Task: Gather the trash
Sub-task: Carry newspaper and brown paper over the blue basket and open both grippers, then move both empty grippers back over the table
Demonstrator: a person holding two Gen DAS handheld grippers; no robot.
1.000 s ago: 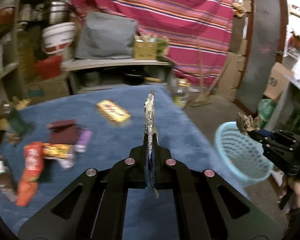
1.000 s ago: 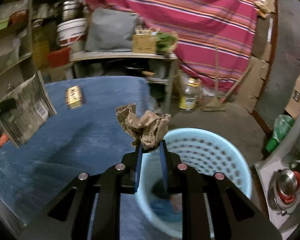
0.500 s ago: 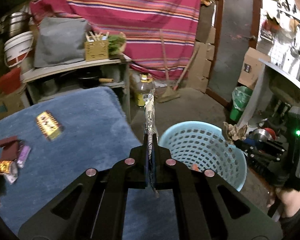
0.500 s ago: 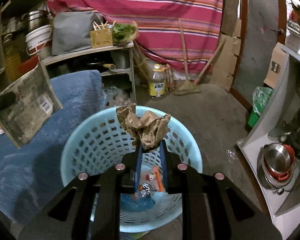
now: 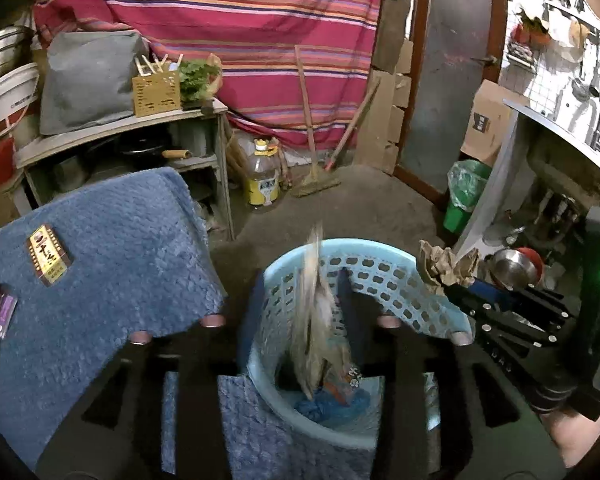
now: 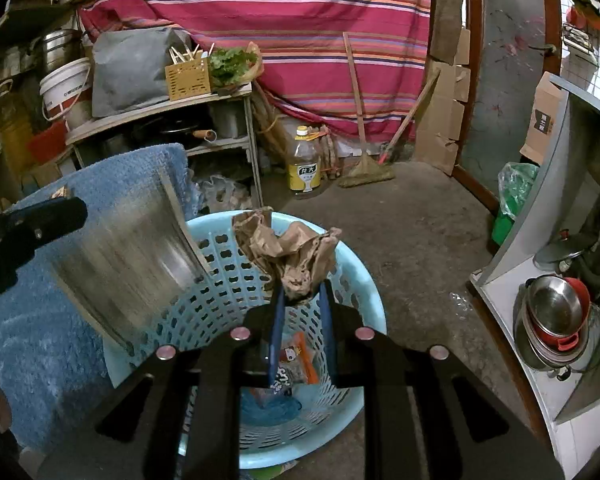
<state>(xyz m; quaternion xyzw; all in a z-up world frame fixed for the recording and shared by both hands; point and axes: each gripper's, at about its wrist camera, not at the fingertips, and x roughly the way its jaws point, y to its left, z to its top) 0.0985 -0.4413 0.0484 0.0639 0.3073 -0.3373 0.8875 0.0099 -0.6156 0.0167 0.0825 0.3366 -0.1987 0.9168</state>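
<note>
Trash goes over the blue basket (image 6: 356, 272).
Our left gripper (image 5: 300, 320), jaws just opened, frees a blurred flat wrapper (image 5: 314, 320); our right gripper (image 6: 302, 300) clamps crumpled brown paper (image 6: 288, 252).

Motion blur smears the flat packet (image 5: 314, 312) over the basket (image 5: 384, 276).

baskets: 1 (image 6: 356, 268) | crumpled paper: 1 (image 6: 296, 256) | flat packets: 1 (image 6: 132, 256)
</note>
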